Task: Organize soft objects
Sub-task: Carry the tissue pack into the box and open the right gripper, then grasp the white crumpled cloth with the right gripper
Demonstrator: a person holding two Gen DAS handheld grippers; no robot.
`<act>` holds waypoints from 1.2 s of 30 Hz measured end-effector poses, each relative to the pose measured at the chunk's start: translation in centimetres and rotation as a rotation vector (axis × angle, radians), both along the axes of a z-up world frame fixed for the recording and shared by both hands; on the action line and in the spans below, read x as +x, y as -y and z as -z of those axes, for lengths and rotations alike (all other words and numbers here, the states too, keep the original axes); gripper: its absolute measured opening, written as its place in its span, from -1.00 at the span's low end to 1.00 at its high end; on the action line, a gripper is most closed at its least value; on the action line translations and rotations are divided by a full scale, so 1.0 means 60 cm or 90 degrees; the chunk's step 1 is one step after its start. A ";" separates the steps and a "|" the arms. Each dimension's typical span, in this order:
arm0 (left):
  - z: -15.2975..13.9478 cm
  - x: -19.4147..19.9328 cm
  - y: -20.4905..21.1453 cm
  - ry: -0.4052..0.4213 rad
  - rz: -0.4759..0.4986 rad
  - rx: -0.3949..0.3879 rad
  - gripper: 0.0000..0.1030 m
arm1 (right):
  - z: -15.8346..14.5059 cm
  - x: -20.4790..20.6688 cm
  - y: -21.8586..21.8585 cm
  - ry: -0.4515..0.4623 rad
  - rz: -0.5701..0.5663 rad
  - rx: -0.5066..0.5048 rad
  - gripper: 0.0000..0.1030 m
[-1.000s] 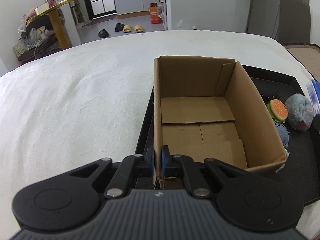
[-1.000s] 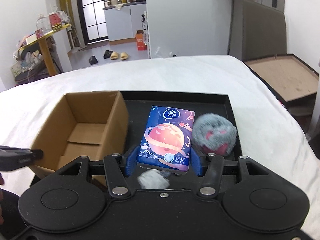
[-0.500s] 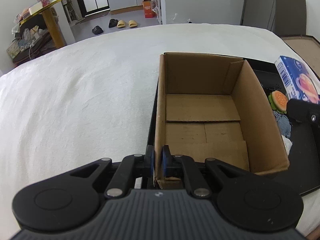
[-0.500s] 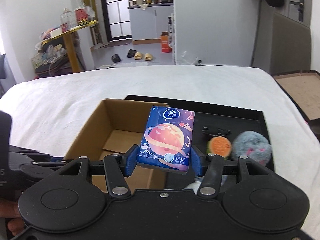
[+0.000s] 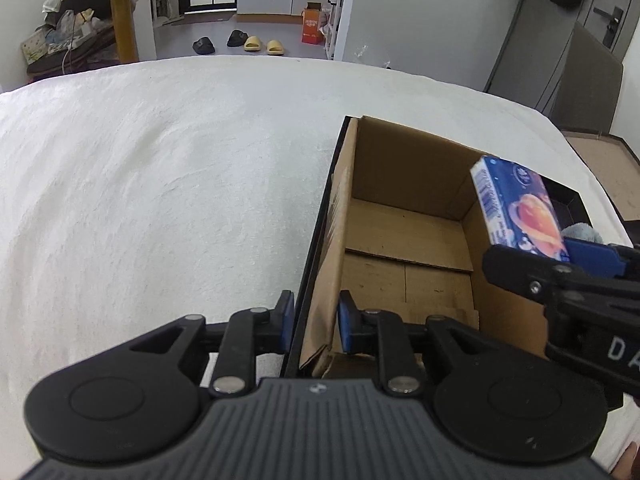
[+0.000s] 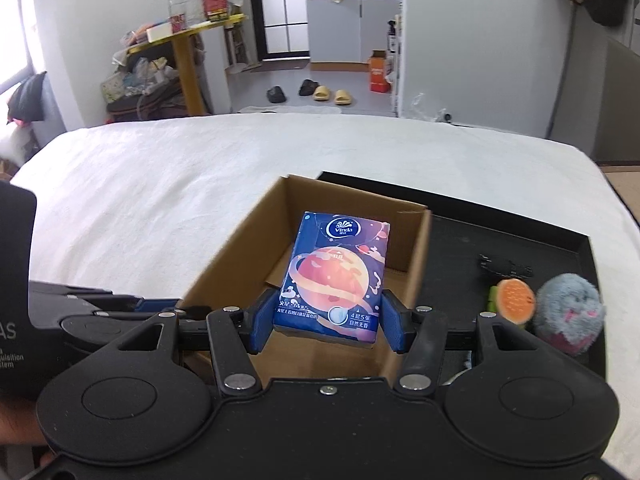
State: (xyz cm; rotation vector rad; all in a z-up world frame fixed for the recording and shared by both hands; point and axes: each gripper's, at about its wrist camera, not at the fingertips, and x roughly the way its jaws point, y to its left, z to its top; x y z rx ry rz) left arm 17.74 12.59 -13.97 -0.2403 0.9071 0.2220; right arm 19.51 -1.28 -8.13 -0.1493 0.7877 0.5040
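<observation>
An open cardboard box [image 5: 340, 208] stands at the left end of a black tray [image 6: 460, 240] on the white cloth. My left gripper [image 5: 316, 320] straddles the box's near left wall; its jaws are opening, and the wall sits between them with a gap at the left pad. My right gripper [image 6: 328, 322] is shut on a blue tissue pack [image 6: 336, 276] printed with a planet. It holds the pack upright above the box's right side. The tissue pack [image 5: 520, 208] also shows in the left wrist view. The box is empty inside.
A burger toy [image 6: 516, 296] and a grey plush ball [image 6: 568, 312] lie in the tray right of the box, with a small black item [image 6: 506, 268] behind them. White cloth [image 5: 160, 200] spreads left of the tray. A person's hand shows at the lower left.
The right gripper has carried the tissue pack leftward from above the tray to above the box. The left gripper's jaws, earlier clamped on the box wall, have parted.
</observation>
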 end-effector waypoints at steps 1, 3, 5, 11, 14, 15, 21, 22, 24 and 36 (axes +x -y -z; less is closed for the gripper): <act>0.000 -0.001 0.002 0.001 0.000 0.003 -0.56 | 0.000 0.002 -0.004 -0.006 -0.002 0.007 0.04; -0.001 -0.001 0.006 0.003 0.001 0.010 -0.53 | -0.001 0.005 -0.012 -0.014 -0.007 0.019 0.04; -0.001 -0.002 0.008 0.003 -0.002 0.015 -0.51 | -0.005 0.010 -0.016 -0.019 -0.020 0.041 0.07; 0.002 -0.002 0.008 -0.003 -0.004 0.015 -0.39 | -0.008 0.013 -0.023 -0.012 -0.037 0.043 0.21; 0.001 -0.002 0.007 -0.004 -0.008 0.019 -0.31 | -0.006 0.015 -0.009 -0.026 -0.023 0.052 0.25; 0.001 -0.002 0.008 -0.005 -0.009 0.022 -0.28 | -0.005 0.016 -0.006 -0.027 -0.018 0.051 0.26; -0.006 -0.007 0.016 0.001 -0.011 0.044 -0.08 | -0.003 0.007 0.027 -0.027 0.000 0.051 0.29; -0.007 -0.008 0.019 0.003 -0.011 0.050 -0.04 | -0.003 0.005 0.033 -0.026 0.004 0.049 0.29; -0.011 -0.010 0.023 0.006 -0.010 0.062 0.02 | -0.004 -0.001 0.047 -0.021 0.014 0.043 0.35; -0.024 -0.015 0.051 0.007 -0.002 0.122 0.27 | 0.015 -0.018 0.130 -0.022 0.081 0.039 0.44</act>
